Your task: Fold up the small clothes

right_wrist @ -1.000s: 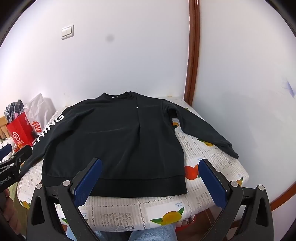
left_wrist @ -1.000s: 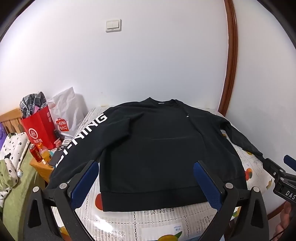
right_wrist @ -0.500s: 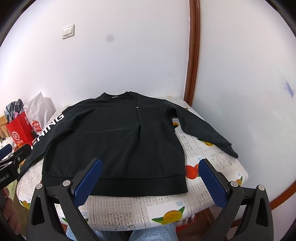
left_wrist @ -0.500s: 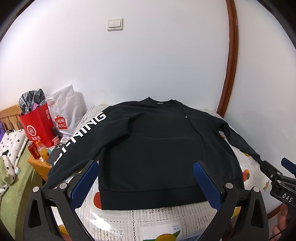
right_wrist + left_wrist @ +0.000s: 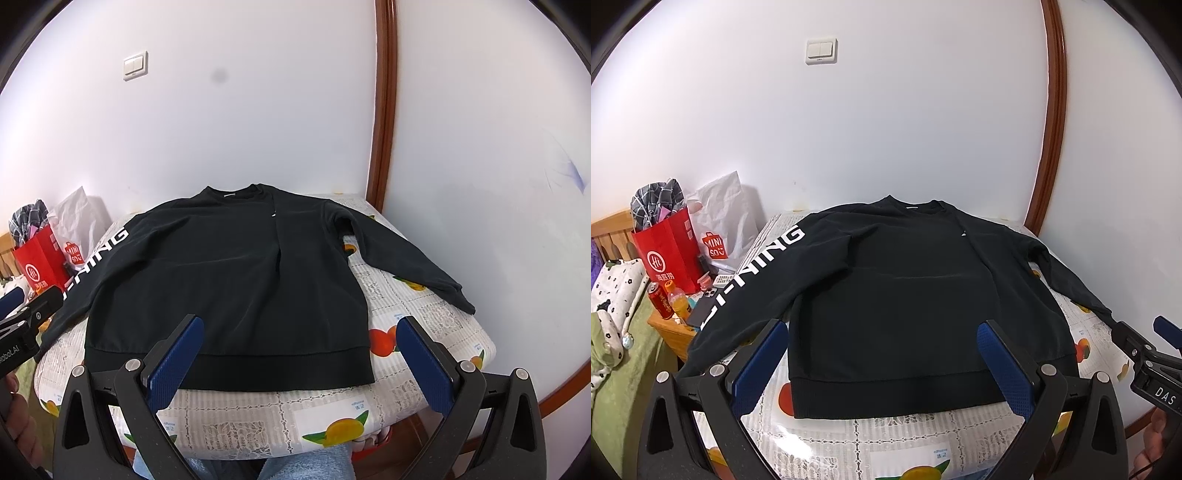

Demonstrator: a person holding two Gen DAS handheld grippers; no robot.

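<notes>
A black sweatshirt (image 5: pixel 894 291) lies flat, front up, on a small table with a fruit-print cloth (image 5: pixel 886 439). Its collar points to the far wall and its hem to me. The left sleeve with white lettering (image 5: pixel 753 273) hangs over the table's left edge. The right sleeve (image 5: pixel 402 258) lies spread on the cloth, cuff near the right edge. The sweatshirt also shows in the right wrist view (image 5: pixel 225 280). My left gripper (image 5: pixel 882 365) is open and empty above the hem. My right gripper (image 5: pixel 299 362) is open and empty above the hem's right half.
White walls stand behind and right of the table, with a brown wooden trim (image 5: pixel 1049 122). Left of the table are a red paper bag (image 5: pixel 665 258), a white bag (image 5: pixel 724 218), a can and a bottle (image 5: pixel 670 299) on a wooden stand, and a bed (image 5: pixel 613 332).
Both grippers have risen slightly and stayed open. The sweatshirt has not moved.
</notes>
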